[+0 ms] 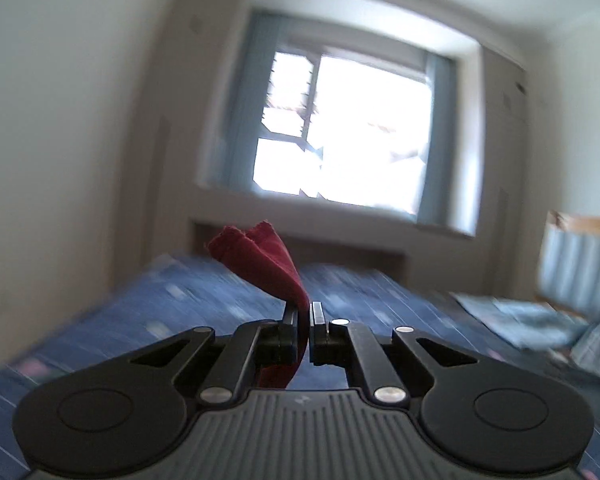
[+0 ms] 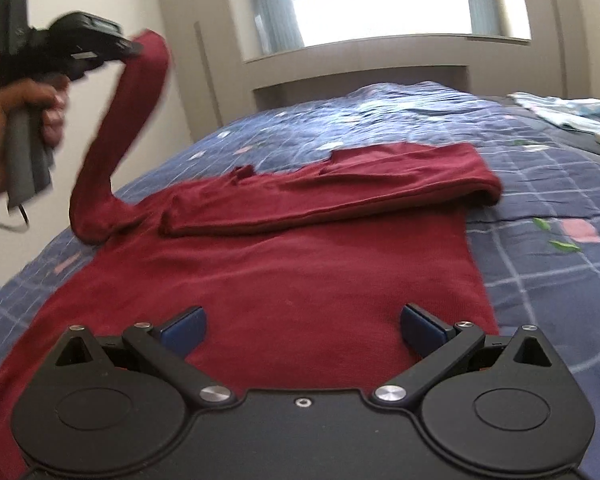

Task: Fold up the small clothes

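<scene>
two grippers over a red top (image 2: pixel 260 264) spread on the bed (image 2: pixel 540 184). left gripper (image 2: pixel 130 46) clamps the left sleeve (image 2: pixel 112 128), raised beside the top; right sleeve (image 2: pixel 324 192) lies folded across it. right gripper (image 2: pixel 302 326) hangs released. next, probably: lay this sleeve across. no containers visible.

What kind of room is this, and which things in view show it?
Most likely a bedroom in a home. A wide bed with a blue checked quilt fills the room, a big window with grey-blue curtains stands behind it, and a dark red long-sleeved top lies spread on it.

Blown-out window (image 1: pixel 340 128) backlight, motion blur
</scene>
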Available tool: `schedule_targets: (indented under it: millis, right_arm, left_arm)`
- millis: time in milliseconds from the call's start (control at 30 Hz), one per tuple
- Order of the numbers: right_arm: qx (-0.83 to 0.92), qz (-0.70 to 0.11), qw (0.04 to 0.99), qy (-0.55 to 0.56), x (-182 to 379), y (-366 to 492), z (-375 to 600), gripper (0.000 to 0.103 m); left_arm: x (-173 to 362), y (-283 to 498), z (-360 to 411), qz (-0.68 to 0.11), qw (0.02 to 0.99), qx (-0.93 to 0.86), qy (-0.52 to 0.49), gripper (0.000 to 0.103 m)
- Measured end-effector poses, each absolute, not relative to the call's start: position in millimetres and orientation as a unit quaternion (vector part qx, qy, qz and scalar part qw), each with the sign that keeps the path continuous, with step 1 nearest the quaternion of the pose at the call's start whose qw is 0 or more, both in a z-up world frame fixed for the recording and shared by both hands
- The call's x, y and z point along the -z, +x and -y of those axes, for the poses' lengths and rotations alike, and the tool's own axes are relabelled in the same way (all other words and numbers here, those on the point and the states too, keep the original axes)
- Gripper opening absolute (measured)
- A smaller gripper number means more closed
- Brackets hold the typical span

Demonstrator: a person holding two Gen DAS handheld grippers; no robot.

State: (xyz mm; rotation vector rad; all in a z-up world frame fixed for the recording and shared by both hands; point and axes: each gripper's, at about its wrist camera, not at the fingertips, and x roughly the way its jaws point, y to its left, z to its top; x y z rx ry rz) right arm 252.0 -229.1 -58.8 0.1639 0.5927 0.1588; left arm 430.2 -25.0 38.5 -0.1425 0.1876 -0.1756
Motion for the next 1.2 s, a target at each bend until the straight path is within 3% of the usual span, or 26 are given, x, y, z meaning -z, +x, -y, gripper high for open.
schedule_targets:
  millis: [267, 467, 567, 633, 700, 800, 900, 1200]
  right_arm:
    - [-0.014, -0.283, 0.958, 0.051, 54, 223, 236, 0.103]
    - [0.011, -0.289, 0.957, 0.022, 59, 198, 244, 0.103]
    - [0.019, -0.288, 0.957, 0.039, 61, 192, 250, 0.103]
    - [0.025, -0.286, 0.957, 0.045, 61, 191, 253, 0.103]
    - [0.029, -0.285, 0.957, 0.049, 60, 191, 255, 0.103]
    - [0.031, -0.287, 0.956, 0.055, 61, 193, 257, 0.103]
    - [0.032, -0.289, 0.955, 0.056, 61, 194, 258, 0.103]
    - [0.009, -0.294, 0.954, 0.06, 47, 216, 266, 0.103]
  left_arm:
    - [55, 451, 97, -0.223, 0.958, 0.178, -0.023, 0.005]
    - [55, 404, 104, -0.258, 0.94, 0.22, 0.026, 0.008]
    - [52, 399, 105, -0.276, 0.931, 0.237, 0.016, 0.022]
    - [51, 397, 101, -0.285, 0.928, 0.241, 0.002, 0.039]
    - [49, 395, 99, -0.283, 0.931, 0.229, -0.011, 0.074]
    - [39, 387, 86, -0.273, 0.938, 0.21, -0.032, 0.094]
    - [29, 378, 70, -0.27, 0.944, 0.185, -0.042, 0.103]
    - [27, 342, -13, -0.312, 0.947, 0.068, 0.009, 0.103]
